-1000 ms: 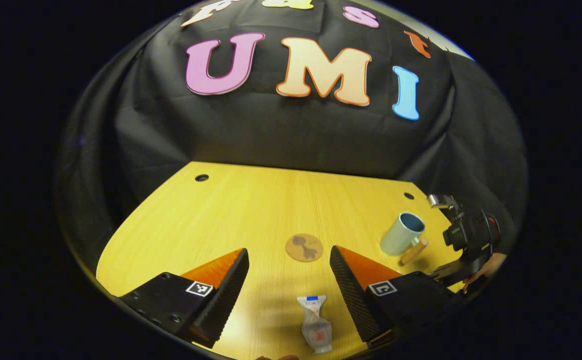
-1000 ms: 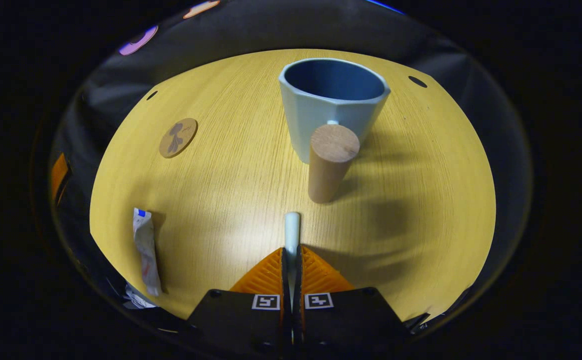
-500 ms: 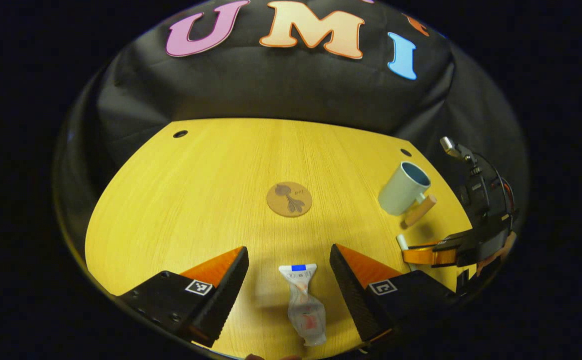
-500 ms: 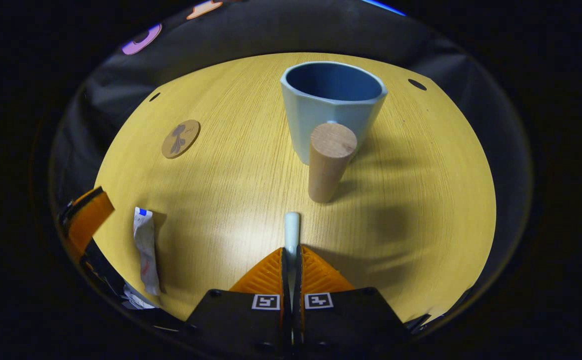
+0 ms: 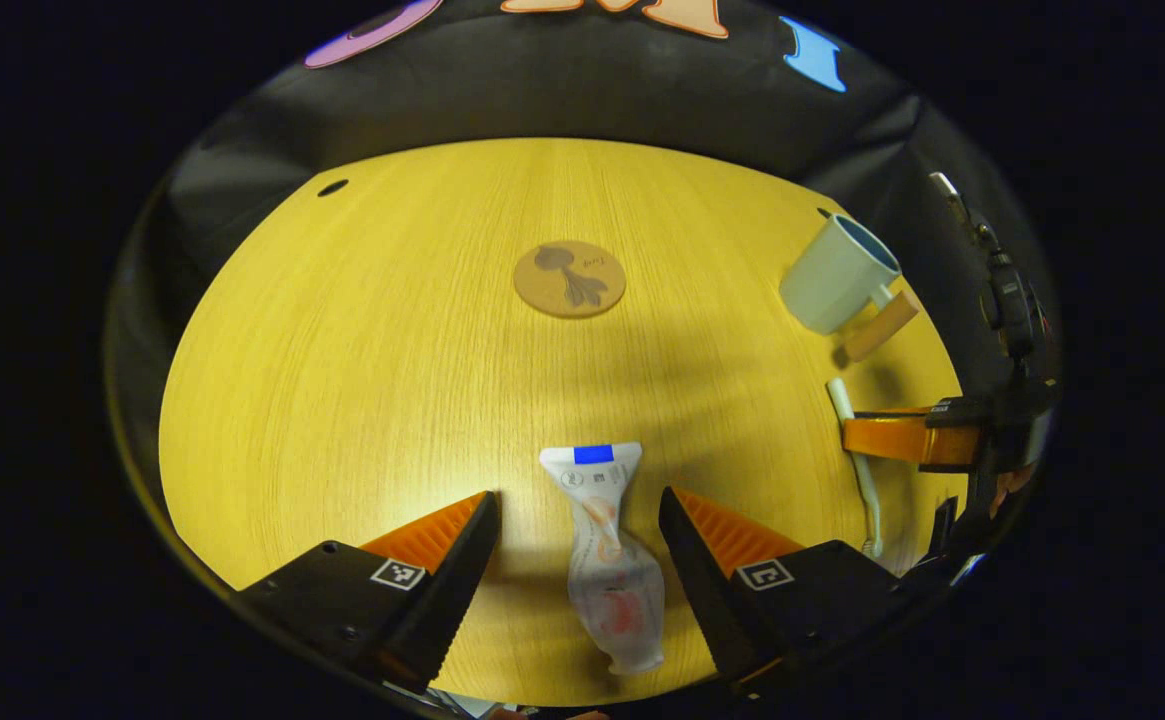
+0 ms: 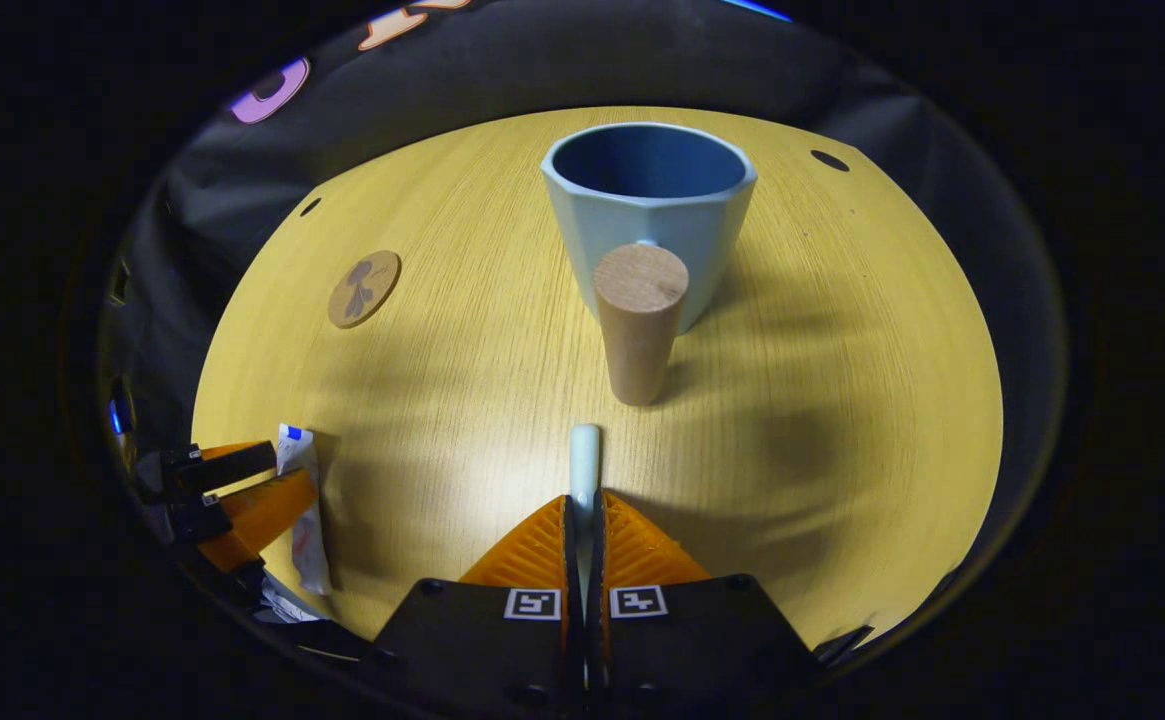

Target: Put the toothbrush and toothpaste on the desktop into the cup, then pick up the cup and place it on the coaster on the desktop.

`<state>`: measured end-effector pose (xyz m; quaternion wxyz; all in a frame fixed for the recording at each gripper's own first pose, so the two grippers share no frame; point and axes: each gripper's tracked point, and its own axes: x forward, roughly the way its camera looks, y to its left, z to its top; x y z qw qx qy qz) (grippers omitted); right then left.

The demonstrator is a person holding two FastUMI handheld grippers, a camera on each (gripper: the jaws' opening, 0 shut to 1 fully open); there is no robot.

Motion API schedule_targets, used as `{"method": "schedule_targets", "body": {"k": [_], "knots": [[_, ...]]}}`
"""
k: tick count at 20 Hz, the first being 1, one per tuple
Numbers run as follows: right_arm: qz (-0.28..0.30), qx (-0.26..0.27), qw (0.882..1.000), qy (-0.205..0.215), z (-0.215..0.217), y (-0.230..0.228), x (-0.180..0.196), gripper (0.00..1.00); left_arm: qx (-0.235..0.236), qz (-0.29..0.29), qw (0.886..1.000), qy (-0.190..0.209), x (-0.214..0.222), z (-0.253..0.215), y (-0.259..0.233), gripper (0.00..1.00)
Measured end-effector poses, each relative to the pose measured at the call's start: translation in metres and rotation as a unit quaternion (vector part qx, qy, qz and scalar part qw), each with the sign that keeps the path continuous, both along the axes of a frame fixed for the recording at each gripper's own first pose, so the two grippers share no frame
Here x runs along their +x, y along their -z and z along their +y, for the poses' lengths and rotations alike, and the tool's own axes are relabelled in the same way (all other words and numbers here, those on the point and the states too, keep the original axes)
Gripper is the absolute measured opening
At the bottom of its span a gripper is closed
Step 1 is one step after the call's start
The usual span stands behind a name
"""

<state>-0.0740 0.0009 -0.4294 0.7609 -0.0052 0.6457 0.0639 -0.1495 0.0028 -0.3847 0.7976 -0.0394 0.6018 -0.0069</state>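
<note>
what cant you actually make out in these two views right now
- Toothbrush in the right gripper view: only its white tip shows; the right gripper, shut on it, hides the rest.
- Toothpaste in the left gripper view: label print too small to tell; cap end near the view's bottom edge.
- Cup in the right gripper view: its wooden handle hides part of the front wall.

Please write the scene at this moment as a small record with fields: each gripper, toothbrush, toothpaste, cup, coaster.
left gripper: open, fingers on either side of the toothpaste tube, not touching it
right gripper: shut on the toothbrush
toothbrush: white, one end sticking out past the fingertips toward the cup
toothpaste tube: lying flat on the desktop
cup: light blue, upright, empty, wooden handle facing the right gripper
coaster: round, bare, on the desktop
</note>
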Motion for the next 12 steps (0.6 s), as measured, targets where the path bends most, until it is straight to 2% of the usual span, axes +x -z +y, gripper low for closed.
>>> {"method": "schedule_targets", "body": {"k": [5,6,7,8,12], "knots": [[-0.001,0.002,1.000,-0.001,-0.0001,0.0003,-0.0003,0.04,0.031,0.010,0.999,0.033,0.0021,0.0083,0.0069,0.89],[-0.001,0.004,1.000,0.001,-0.0001,0.0005,0.0004,0.04,0.037,0.015,0.998,0.045,0.0016,0.0089,0.0083,0.77],[0.000,0.006,1.000,0.003,0.0001,0.0009,-0.0001,0.04,0.038,0.009,0.998,0.048,0.0053,0.0070,0.0088,0.72],[0.001,0.007,1.000,0.004,0.0002,0.0011,0.0004,0.04,0.036,0.012,0.998,0.049,0.0044,0.0057,0.0079,0.56],[0.000,0.014,1.000,0.005,0.0009,0.0011,0.0013,0.04,0.027,0.012,0.998,0.060,0.0061,0.0012,0.0088,0.29]]}}
